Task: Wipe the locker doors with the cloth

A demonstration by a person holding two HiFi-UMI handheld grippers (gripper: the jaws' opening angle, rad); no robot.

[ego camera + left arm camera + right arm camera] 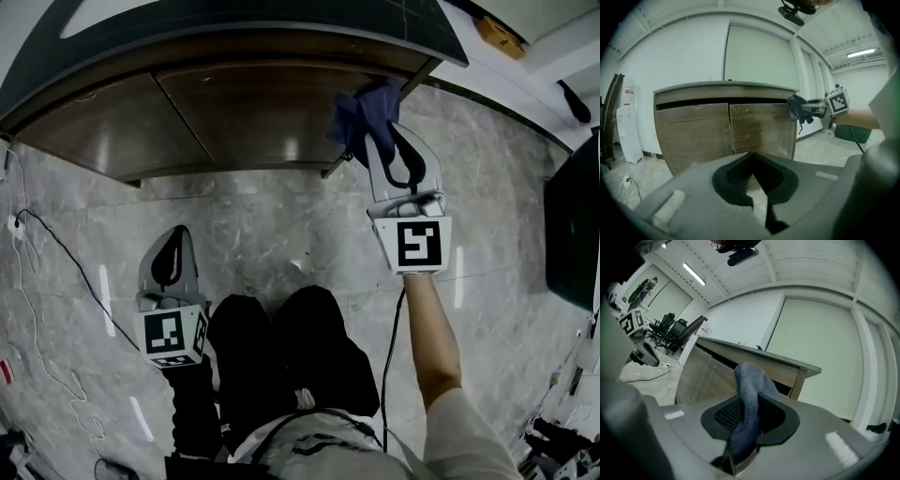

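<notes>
The right hand-held gripper point(384, 141) pinches the blue cloth point(361, 112) at the right locker door's point(272, 108) upper outer corner, likely to begin wiping; the left hand-held gripper point(174, 248), pressed together and empty, hangs low, out of the way.

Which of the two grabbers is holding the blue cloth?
The right gripper, up by the locker doors: the blue cloth is pinched in its fingers. The left gripper hangs lower, with nothing in its fingers.
</notes>
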